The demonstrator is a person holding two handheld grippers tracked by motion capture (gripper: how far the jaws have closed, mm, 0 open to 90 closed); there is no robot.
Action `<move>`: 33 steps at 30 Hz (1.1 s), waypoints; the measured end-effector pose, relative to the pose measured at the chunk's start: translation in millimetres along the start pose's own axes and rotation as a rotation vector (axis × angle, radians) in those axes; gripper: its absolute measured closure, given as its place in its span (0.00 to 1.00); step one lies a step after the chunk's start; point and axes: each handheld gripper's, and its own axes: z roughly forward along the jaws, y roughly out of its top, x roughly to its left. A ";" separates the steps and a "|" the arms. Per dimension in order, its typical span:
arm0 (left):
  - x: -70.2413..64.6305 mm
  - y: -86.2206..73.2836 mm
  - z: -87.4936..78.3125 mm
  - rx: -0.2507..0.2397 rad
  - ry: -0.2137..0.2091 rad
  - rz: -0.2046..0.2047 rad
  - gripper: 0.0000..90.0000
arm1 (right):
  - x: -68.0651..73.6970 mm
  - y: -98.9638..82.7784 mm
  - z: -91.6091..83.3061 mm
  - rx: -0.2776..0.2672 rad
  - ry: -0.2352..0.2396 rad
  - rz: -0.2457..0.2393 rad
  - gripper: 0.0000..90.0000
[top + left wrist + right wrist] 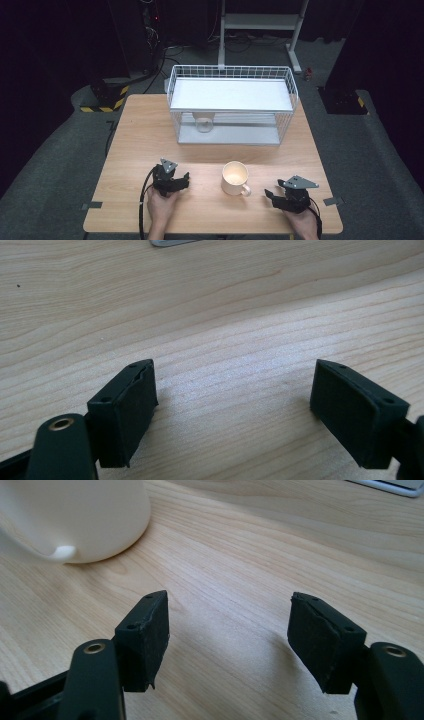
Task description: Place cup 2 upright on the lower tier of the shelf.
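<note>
A cream mug (235, 176) stands upright on the wooden table (150, 135), near the front and between my two grippers, its handle turned toward the front right. To the mug's left, my left gripper (181, 181) rests low over the wood. Its jaws stand wide open over bare table in the left gripper view (235, 385). Right of the mug, my right gripper (270, 194) is also open with nothing between its jaws (230, 617). The mug (75, 515) sits close ahead and to the left of it.
A white wire rack (231, 102) with a flat white top shelf stands at the table's back centre. A small clear cup (203, 123) sits on its lower level. The rack's base edge (390, 484) shows at the far right in the right gripper view.
</note>
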 end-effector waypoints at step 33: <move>0.5 0.1 -0.3 0.002 0.004 0.000 0.23 | 60.0 41.0 3.9 -0.131 0.174 -0.063 0.12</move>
